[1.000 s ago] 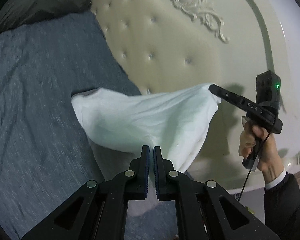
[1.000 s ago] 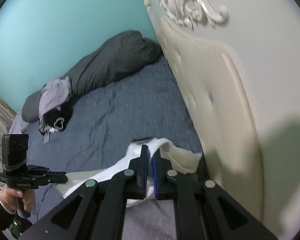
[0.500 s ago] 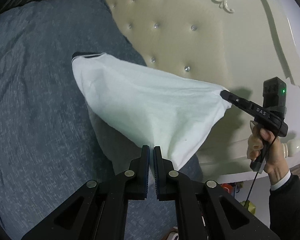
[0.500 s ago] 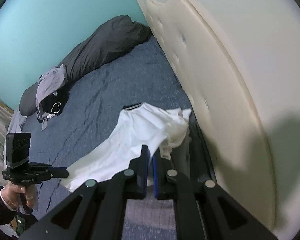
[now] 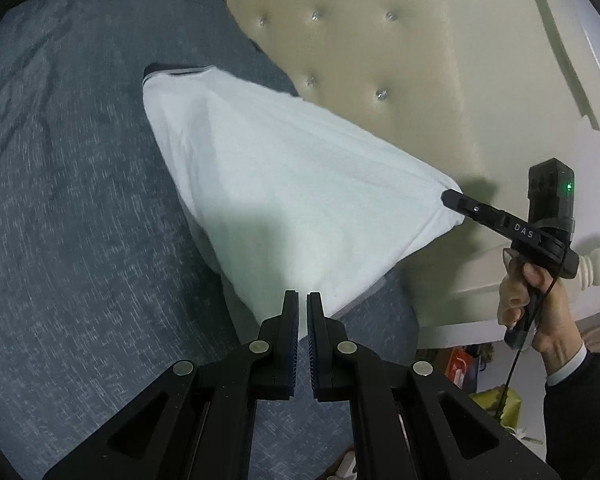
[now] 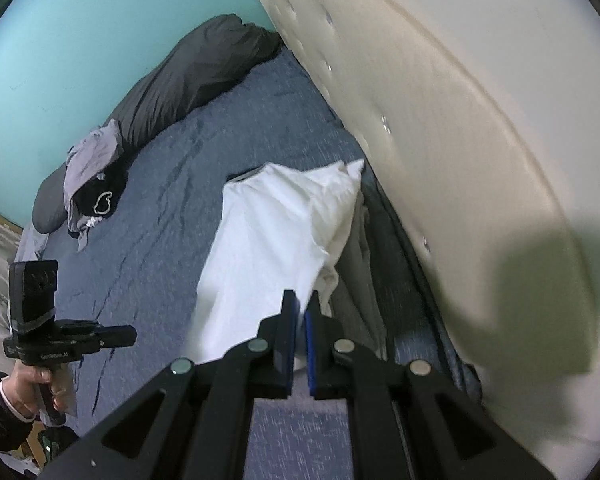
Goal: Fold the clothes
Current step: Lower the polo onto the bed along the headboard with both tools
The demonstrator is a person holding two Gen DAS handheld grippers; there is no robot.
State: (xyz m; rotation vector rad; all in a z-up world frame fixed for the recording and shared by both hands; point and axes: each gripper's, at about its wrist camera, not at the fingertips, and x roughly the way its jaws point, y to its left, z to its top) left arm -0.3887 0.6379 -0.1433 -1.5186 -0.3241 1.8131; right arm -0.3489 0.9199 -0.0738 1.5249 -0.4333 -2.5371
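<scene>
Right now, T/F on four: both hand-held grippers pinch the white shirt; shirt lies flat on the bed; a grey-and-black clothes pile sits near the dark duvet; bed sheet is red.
1. Left hand-held gripper and right hand-held gripper both pinch the white shirt: true.
2. Shirt lies flat: false, its held edge is lifted off the bed.
3. Clothes pile by the dark duvet: true.
4. Bed sheet is red: false, blue-grey.

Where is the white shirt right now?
The white shirt is stretched between the left gripper and right gripper, its collar end lying on the blue bed beside the cream headboard.
</scene>
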